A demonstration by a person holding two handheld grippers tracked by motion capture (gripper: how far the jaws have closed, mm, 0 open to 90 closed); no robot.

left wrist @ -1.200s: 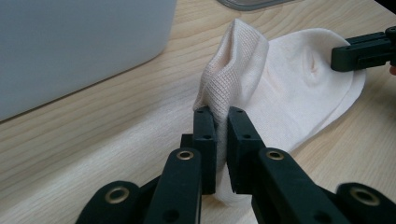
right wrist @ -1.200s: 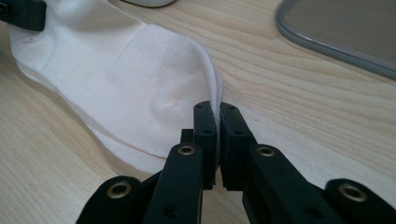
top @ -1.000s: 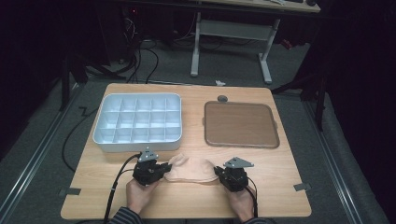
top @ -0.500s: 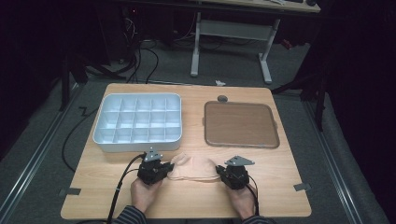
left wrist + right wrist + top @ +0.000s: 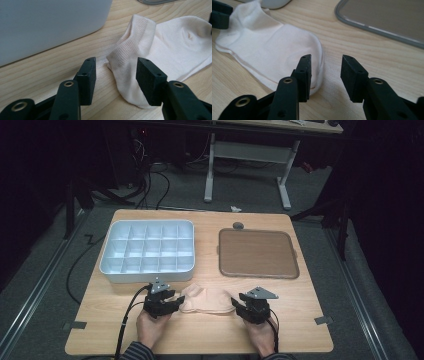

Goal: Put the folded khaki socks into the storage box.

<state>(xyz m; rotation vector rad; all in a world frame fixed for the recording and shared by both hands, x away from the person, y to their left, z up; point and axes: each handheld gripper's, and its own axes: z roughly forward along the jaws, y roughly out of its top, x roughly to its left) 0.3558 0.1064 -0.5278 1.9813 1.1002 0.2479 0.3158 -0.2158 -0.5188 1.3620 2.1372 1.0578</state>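
Letting go: my left gripper [image 5: 115, 82] and right gripper [image 5: 324, 77] have just sprung open, releasing the pale cream cotton sock [image 5: 207, 300]; lift straight up, sock's six o'clock edge undisturbed.

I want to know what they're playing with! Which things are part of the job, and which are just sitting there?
In the job:
- pale sock, lying flat between the grippers
- left gripper, jaws just opened, at the sock's cuff
- right gripper, jaws just opened, at the sock's toe

Just lying about:
- white compartment box
- brown tray
- small round grey thing
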